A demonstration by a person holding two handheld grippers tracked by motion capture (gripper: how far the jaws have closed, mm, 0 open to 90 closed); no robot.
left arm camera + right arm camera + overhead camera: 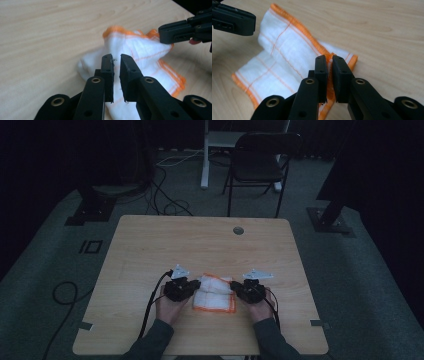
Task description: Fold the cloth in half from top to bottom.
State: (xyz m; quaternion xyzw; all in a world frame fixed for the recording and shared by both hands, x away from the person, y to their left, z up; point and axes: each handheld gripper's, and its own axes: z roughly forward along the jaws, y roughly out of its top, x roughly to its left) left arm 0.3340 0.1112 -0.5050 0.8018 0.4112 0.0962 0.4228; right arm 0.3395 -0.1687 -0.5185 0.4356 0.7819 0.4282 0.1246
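My right gripper has its fingers clamped on the orange hem of the one cloth. My left gripper shows a narrow gap between its fingers over the cloth's white fold; whether it pinches fabric, I cannot tell. The cloth lies folded on the bench, between both grippers.

Cloth on the table near its front edge, between left gripper and right gripper; chair behind the table.

White cloth with orange edging and grid lines on pale wood-grain table.
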